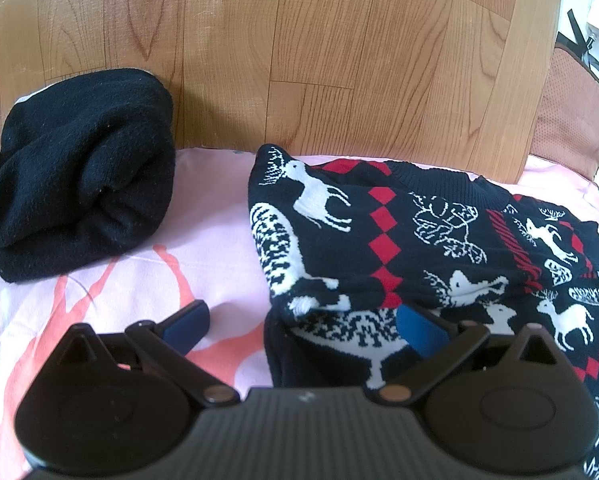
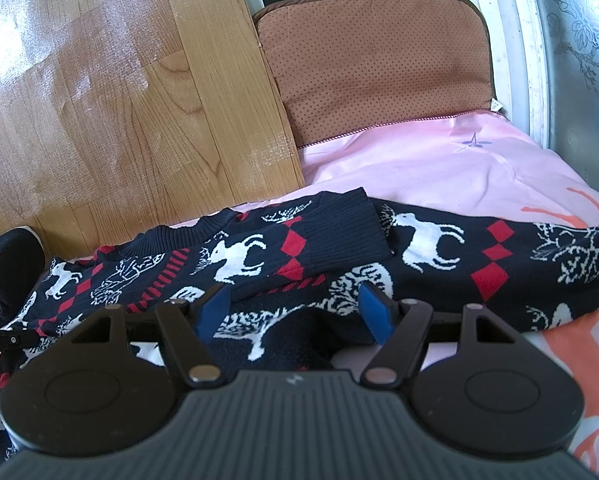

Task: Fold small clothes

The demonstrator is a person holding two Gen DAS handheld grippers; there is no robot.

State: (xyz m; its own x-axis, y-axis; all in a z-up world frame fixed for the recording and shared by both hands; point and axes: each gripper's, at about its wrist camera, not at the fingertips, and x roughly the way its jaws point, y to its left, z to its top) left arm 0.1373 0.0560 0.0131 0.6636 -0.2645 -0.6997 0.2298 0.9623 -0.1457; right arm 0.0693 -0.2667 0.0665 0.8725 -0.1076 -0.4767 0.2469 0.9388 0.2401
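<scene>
On the pink printed sheet (image 1: 219, 216): knit reindeer sweater (image 1: 399, 240), navy/red/white, ribbed collar and cuff, one sleeve folded across its chest. Far left, a lumpy black fleece garment (image 1: 79, 196). Left gripper (image 1: 303, 328) spread wide, straddling the sweater's near-left edge. Right gripper (image 2: 295, 312) spread too, blue pads above the knit, pinching nothing.
</scene>
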